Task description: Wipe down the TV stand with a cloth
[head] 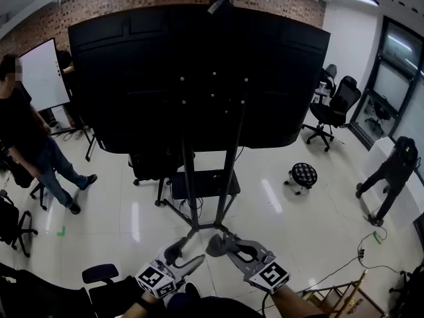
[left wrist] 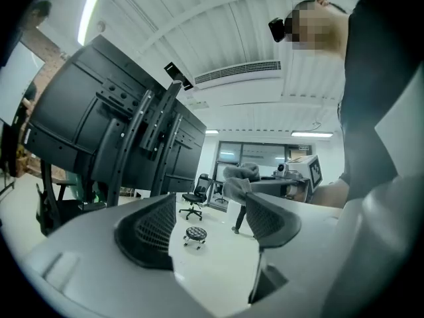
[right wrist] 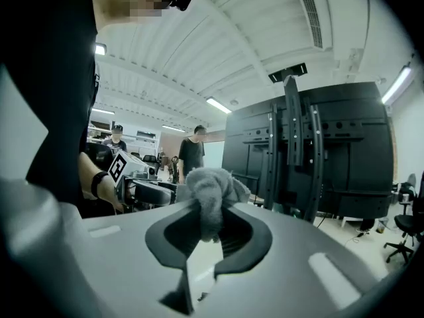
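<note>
The TV stand [head: 230, 171] is a black frame of upright poles with a low shelf, carrying a big black TV [head: 199, 78] seen from behind. Both grippers hover low in front of its base. My right gripper [head: 222, 245] is shut on a bunched grey cloth [head: 216, 244], which bulges out above the jaws in the right gripper view [right wrist: 211, 187]. My left gripper [head: 187, 256] is open with nothing between its jaws [left wrist: 211, 207]. The left gripper view shows the stand's poles [left wrist: 132, 144] and the cloth [left wrist: 240, 177] in the other gripper.
A person [head: 33, 144] stands at the left near a whiteboard [head: 43, 75]; another person [head: 391, 171] bends over at the right. A round stool [head: 303, 175], office chairs [head: 334, 105] and a chair [head: 106, 283] stand on the glossy floor. Cables trail at the lower right.
</note>
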